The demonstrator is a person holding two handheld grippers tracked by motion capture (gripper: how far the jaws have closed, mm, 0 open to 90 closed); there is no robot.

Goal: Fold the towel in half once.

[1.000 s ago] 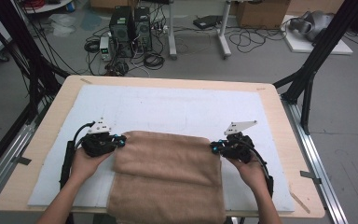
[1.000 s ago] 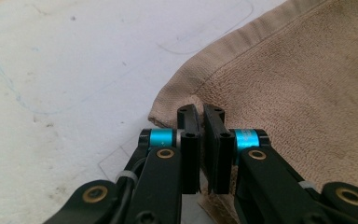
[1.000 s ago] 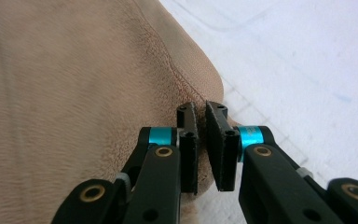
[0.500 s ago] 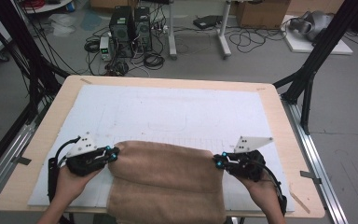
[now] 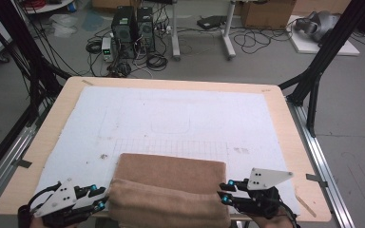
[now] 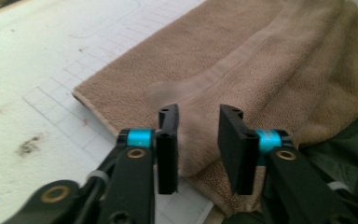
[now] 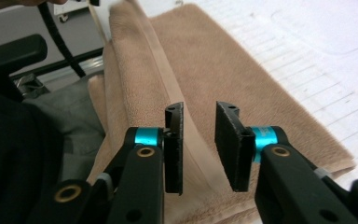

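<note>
Worktop [image 5: 285,109]: pale wood board with rounded corners, filling the middle of the high view. A white mat [image 5: 171,118] with faint grid lines and small dark stains covered most of it. A folded tan towel [image 5: 168,183] lay on the mat at lower centre, its near fold overhanging the front edge.

No readable text, label, brand, number or sign anywhere. Faint printed grid and outline on white mat [image 5: 171,118], without legible characters. Cardboard boxes on floor [image 5: 266,12] too small and blurred for reading.
</note>
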